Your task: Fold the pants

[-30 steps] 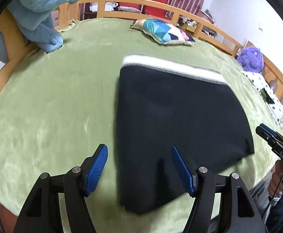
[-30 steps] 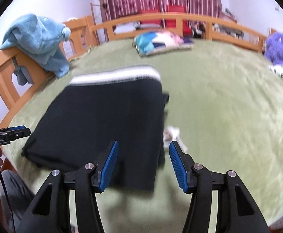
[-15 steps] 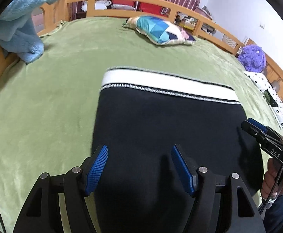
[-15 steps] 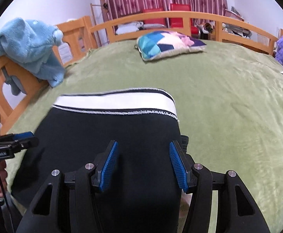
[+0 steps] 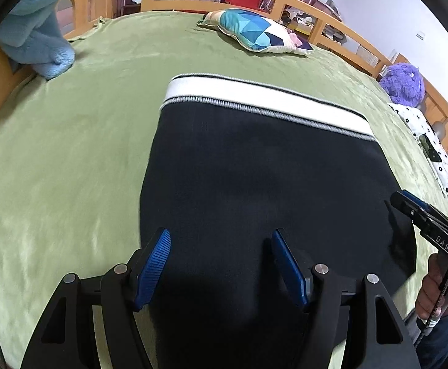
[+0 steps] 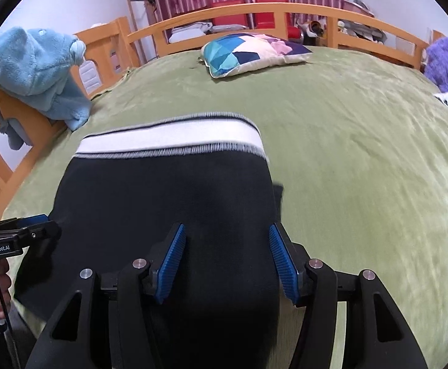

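Note:
Black pants with a white waistband lie folded flat on the green bed, waistband at the far side. They also show in the right wrist view. My left gripper is open and empty, low over the near left part of the pants. My right gripper is open and empty over the near right part. Each gripper shows in the other's view: the right one at the right edge, the left one at the left edge.
A green blanket covers the bed inside a wooden rail. A patchwork pillow lies at the far side. A blue plush hangs on the left rail. A purple plush and spotted cloth sit at the right.
Both grippers have moved forward over the pants, from the near hem toward the waistband. Both stay open. The pants lie as before.

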